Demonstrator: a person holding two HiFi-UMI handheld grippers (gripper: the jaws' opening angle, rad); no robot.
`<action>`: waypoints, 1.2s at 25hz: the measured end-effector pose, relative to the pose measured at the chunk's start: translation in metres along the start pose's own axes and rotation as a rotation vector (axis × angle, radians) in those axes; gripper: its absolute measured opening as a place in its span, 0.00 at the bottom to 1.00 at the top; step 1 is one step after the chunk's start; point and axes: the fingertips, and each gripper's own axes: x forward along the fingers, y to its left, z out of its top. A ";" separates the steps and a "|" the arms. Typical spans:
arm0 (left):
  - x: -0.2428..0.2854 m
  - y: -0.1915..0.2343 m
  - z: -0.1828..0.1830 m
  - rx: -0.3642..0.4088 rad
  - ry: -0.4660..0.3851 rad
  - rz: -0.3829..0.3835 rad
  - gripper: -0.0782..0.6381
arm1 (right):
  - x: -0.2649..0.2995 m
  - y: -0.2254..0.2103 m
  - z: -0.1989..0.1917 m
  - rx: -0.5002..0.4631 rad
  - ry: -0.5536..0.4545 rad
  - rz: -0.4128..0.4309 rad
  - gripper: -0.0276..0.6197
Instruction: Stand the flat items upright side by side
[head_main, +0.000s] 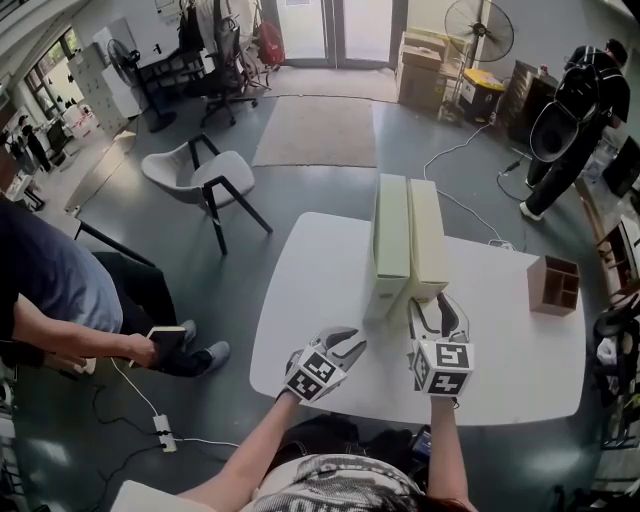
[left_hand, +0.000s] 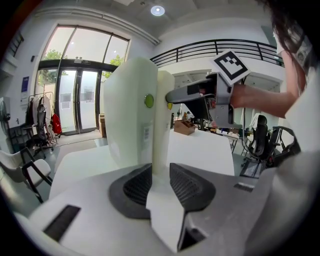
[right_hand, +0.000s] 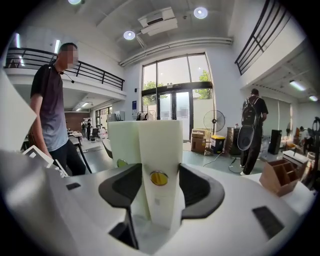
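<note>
Step in hand, my read: final squaring of the right box (head_main: 428, 235) against the left box (head_main: 391, 240). Both stand on edge on the table (head_main: 310, 300), long faces together. Can't tell if a hairline gap is left.

To do it well: light clamp only, low on the near end. Nudge sideways toward the neighbour, don't lift. Hold the wrist level so the box doesn't lean, then open straight out and back off along the box's line. Tall narrow boxes, likely tippy sideways, so a twist on release could knock both over.

Right gripper (right_hand: 159, 171): pads (right_hand: 197, 187) closed on the near end of the right box, one on each broad face. Yellow sticker (right_hand: 159, 178) on the end face sits dead centre between them. Left box is just outside its left finger, touching or nearly.

Left gripper (left_hand: 160, 167): fingers (left_hand: 185, 185) at a narrow gap, nothing in them. Near ends of the boxes stand just beyond the tips, in line with the gap. No contact that I can see.
</note>
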 end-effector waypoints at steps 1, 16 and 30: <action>-0.002 0.000 0.000 -0.001 -0.001 0.001 0.27 | -0.001 0.000 -0.001 0.006 0.001 -0.002 0.41; -0.016 -0.037 0.012 -0.035 -0.051 0.002 0.27 | -0.057 0.010 -0.047 0.051 0.022 0.050 0.36; -0.060 -0.152 0.006 -0.064 -0.062 0.022 0.27 | -0.178 0.028 -0.103 0.089 0.039 0.176 0.27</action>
